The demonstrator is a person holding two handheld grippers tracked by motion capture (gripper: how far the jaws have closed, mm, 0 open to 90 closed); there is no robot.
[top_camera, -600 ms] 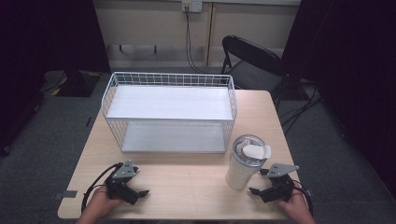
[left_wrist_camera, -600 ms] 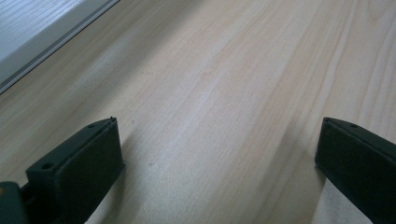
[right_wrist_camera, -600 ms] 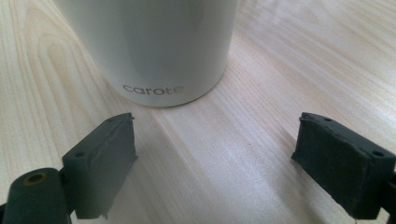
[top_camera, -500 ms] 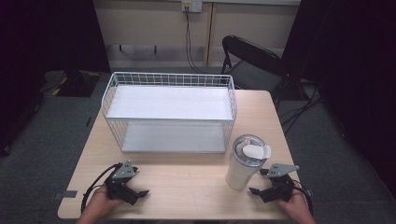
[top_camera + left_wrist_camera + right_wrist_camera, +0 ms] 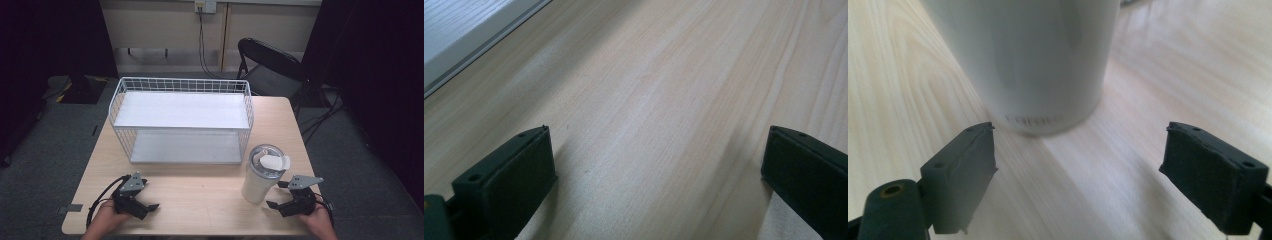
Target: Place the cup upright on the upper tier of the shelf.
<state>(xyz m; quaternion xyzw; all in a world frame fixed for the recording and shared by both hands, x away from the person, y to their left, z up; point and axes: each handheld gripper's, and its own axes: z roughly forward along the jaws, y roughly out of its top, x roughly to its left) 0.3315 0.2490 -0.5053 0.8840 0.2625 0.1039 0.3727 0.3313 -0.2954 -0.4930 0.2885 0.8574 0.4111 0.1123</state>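
A white tumbler (image 5: 262, 175) with a clear lid stands upright on the wooden table (image 5: 200, 195), near its front right. My right gripper (image 5: 280, 194) rests open on the table just right of it, jaws pointing at its base. In the right gripper view the tumbler's base (image 5: 1033, 65) stands a little beyond the two spread jaws, untouched. My left gripper (image 5: 149, 201) lies open at the front left, nothing between its jaws. A white wire basket shelf (image 5: 182, 87) with a flat top sits at the back middle of the table.
A black folding chair (image 5: 270, 65) stands behind the table at the right. Cables run down the back wall. In the left gripper view the shelf's bottom edge (image 5: 469, 45) crosses the upper left corner, above bare wood (image 5: 659, 100).
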